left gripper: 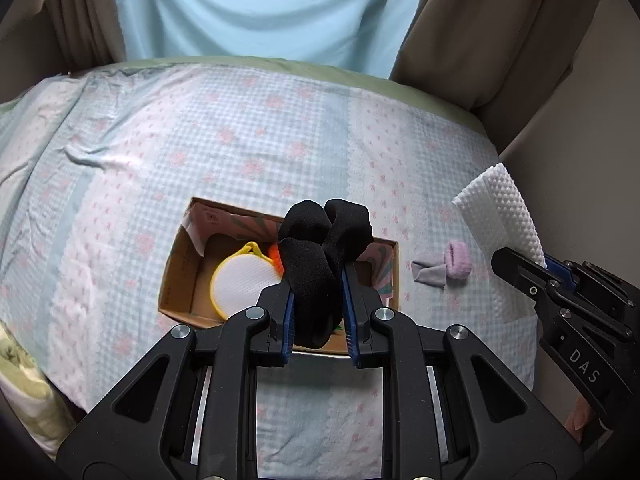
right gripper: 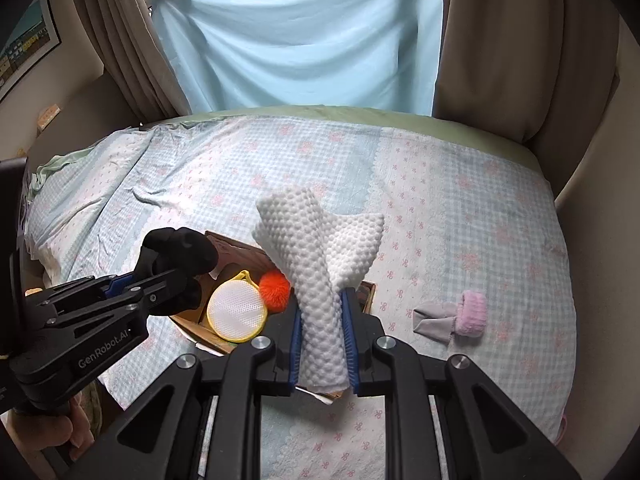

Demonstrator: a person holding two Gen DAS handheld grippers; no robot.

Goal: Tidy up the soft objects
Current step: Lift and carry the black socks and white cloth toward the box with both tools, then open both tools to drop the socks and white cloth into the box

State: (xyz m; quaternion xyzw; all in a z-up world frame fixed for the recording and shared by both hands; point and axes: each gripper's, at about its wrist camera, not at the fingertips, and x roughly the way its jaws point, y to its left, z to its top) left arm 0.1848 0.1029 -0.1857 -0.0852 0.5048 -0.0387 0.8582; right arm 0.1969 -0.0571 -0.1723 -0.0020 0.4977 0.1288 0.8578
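Squarely between jaws — black cloth [left gripper: 320, 264]

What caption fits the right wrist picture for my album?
Right gripper squeezing a bumpy white cloth above the cardboard box on the bed.

This is a bedroom in a home: a bed [right gripper: 440, 184] fills most of both views, covered with a pale blue gingham sheet printed with small pink flowers over a light green underlayer. Behind it hang heavy beige curtains [right gripper: 492, 48] on either side of a light blue cloth [right gripper: 300, 36] draped across a window. A framed picture [right gripper: 24, 44] hangs on the cream wall at the left.
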